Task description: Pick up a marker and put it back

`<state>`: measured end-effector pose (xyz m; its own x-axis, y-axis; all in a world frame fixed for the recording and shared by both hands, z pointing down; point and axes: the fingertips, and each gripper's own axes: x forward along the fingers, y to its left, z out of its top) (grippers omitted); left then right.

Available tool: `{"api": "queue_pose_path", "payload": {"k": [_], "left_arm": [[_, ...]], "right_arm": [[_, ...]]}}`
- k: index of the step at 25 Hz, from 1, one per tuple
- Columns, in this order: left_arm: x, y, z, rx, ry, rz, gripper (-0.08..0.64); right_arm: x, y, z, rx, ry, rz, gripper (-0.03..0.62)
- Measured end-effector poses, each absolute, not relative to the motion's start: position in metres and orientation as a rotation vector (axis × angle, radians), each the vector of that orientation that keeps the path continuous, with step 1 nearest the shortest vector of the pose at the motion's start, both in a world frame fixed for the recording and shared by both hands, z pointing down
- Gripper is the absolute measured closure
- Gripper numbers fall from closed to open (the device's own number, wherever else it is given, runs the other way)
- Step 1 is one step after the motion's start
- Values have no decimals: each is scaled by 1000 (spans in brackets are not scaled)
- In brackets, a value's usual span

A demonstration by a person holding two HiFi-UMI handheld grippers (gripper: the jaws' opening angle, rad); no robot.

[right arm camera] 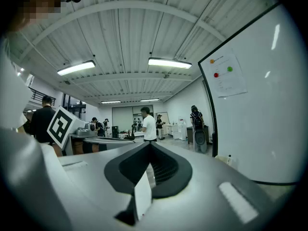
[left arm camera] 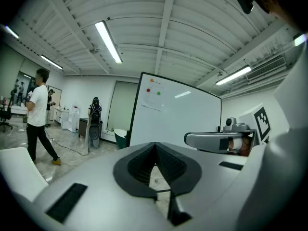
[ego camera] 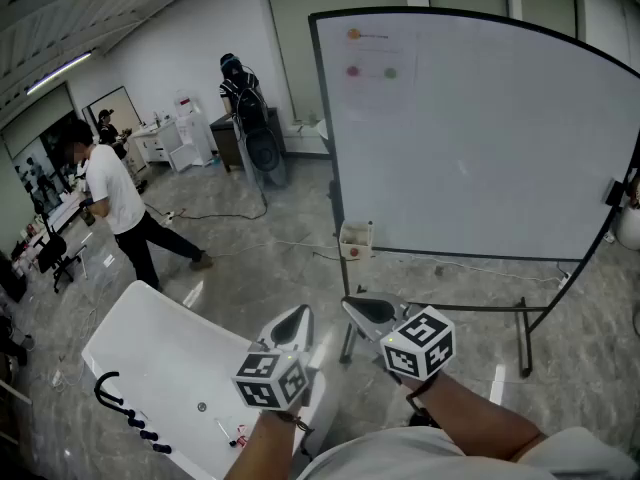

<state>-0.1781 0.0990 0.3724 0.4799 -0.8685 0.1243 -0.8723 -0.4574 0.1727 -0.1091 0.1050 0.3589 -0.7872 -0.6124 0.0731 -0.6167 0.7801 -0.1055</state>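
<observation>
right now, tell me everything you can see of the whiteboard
The whiteboard stands upright on a dark metal stand on the grey floor. Its white surface is glossy and bare of writing, edged by a thin dark frame. A paper sheet with orange, red and green dots sits near its top left corner. A small pale box hangs at its bottom left corner, and a black clip-like thing on its right edge.

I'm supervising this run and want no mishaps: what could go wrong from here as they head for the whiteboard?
1. The left gripper and the right gripper both have their jaws shut and empty, so reaching like this would probably push things rather than grasp them.
2. The small white box at the whiteboard's lower left corner looks light and could be knocked.
3. The stand leg just ahead is a possible trip hazard.
</observation>
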Motion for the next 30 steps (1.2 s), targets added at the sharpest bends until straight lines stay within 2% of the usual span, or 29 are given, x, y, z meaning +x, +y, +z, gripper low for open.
{"api": "queue_pose_path", "payload": {"k": [20,30], "left_arm": [[-168,99,374,2530,-1464,40,558],[-137,65,394,2547,-1373,87,558]], "right_arm": [[-105,109,359,1002,-2950,206,589],[-74,74,377,1081,-2927,271,589]]}}
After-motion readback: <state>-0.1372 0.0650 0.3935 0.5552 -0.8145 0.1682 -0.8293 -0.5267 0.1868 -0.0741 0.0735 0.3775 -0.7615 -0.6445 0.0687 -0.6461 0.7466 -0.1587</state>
